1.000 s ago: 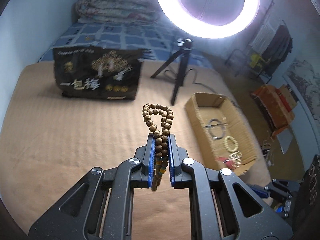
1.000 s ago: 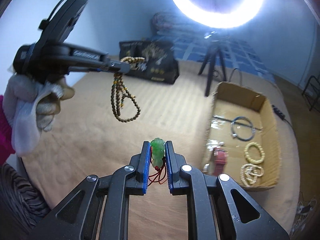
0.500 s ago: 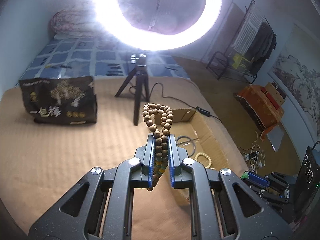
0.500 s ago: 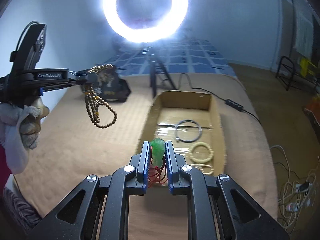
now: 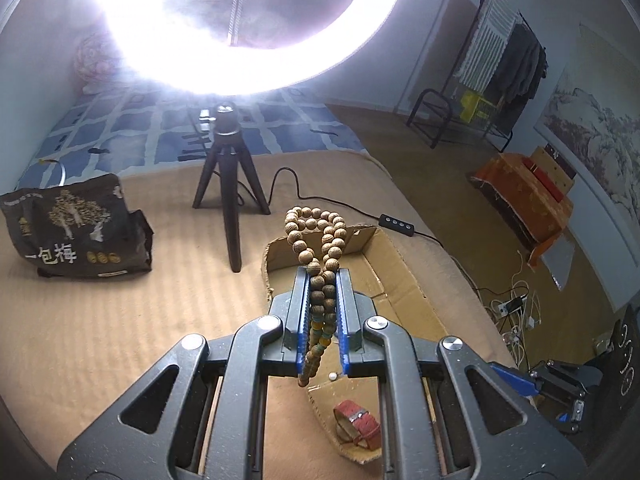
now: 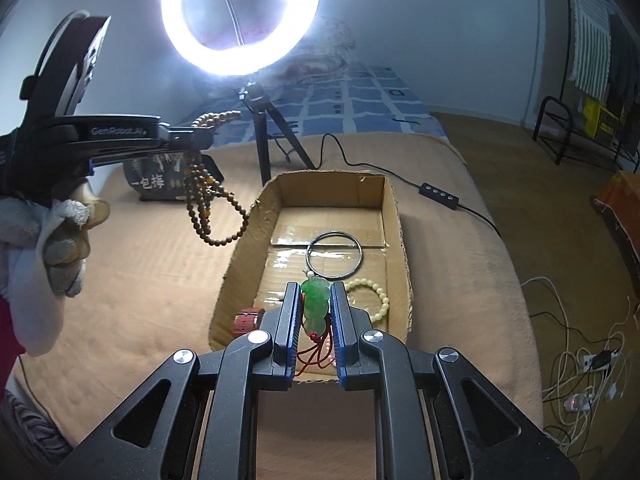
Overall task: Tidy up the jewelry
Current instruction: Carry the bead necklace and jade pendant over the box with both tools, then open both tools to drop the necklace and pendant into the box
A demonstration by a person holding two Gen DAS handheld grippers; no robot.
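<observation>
My left gripper (image 5: 322,276) is shut on a string of brown wooden beads (image 5: 316,236), which loops above the pads and dangles below them. It hangs over the left edge of an open cardboard box (image 5: 404,280). In the right wrist view the same left gripper (image 6: 200,140) holds the wooden beads (image 6: 208,208) left of the cardboard box (image 6: 396,216). My right gripper (image 6: 316,300) is shut on a green jade pendant (image 6: 316,304) with red cord, above the box's near end. Inside lie a metal bangle (image 6: 334,254), a cream bead bracelet (image 6: 378,300) and a red band (image 6: 246,320).
A lit ring light (image 6: 240,12) on a small tripod (image 5: 228,184) stands behind the box, its cable and switch (image 6: 440,196) running right. A black printed bag (image 5: 76,232) sits at the left on the tan bedcover (image 5: 100,320). Cables lie on the floor (image 6: 580,380) at right.
Both grippers have swung right over the bedcover toward the box. The left one now hangs at its left edge and the right one over its near end. Both grips are unchanged.
</observation>
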